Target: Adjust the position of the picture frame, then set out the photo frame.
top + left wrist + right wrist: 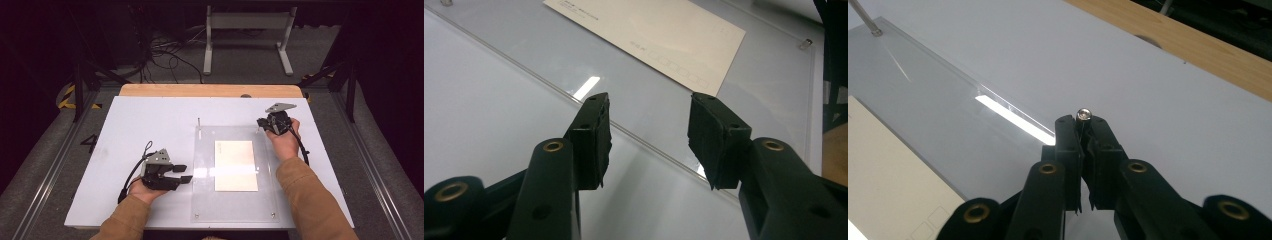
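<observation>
We have the right gripper (1082, 131) fingers pinching the thin, rigid, slick metal corner pin (1083, 115) just under its head; left gripper (649, 135) fingers spread, empty.

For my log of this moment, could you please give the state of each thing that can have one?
left gripper: open, jaws apart, holding nothing.
right gripper: shut on the corner pin.
far-left pin: upright, untouched.
acrylic sheet: lying flat.
card: flat under the sheet.

Lab test bay: white table (150, 120), floor cables (165, 55) (tangled), hazard tape (67, 97).
</observation>
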Tool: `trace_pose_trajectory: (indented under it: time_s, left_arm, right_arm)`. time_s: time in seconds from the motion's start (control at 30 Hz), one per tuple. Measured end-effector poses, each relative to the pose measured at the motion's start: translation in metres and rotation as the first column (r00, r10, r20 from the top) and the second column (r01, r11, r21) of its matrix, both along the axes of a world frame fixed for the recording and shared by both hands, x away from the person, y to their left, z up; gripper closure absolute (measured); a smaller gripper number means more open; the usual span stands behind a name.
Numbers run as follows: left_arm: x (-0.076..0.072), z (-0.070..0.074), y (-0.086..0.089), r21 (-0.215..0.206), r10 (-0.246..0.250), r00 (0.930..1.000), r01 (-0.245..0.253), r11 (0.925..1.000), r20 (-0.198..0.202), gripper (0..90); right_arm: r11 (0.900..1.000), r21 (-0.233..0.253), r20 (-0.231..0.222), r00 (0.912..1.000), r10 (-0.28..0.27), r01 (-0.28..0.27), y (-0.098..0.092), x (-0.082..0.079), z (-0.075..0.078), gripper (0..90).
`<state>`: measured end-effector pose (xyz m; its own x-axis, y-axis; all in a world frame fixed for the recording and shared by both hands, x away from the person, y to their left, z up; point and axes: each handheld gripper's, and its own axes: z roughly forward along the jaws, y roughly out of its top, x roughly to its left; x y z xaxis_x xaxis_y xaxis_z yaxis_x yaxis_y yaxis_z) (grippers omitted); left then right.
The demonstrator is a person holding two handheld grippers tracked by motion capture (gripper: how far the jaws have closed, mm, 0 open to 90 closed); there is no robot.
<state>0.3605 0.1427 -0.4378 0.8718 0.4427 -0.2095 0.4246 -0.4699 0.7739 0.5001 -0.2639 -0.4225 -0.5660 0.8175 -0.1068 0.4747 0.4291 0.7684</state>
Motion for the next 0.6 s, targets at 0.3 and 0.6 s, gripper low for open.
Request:
trace_pose_trajectory:
  time_s: [0.3,0.6]
  left_arm:
    - [0.002,0.000,-0.001,0.005,0.015,0.9999,-0.015,0.9999,0.006,48.1]
    - [0.002,0.001,-0.003,0.013,0.041,0.9984,-0.042,0.9990,0.038,45.1]
  right_arm:
    - [0.996,0.084,0.038,0.9992,0.007,-0.010,-0.012,-0.015,0.011,63.7]
    - [0.981,0.139,0.039,0.9906,0.131,-0.136,-0.032,-0.030,0.017,56.2]
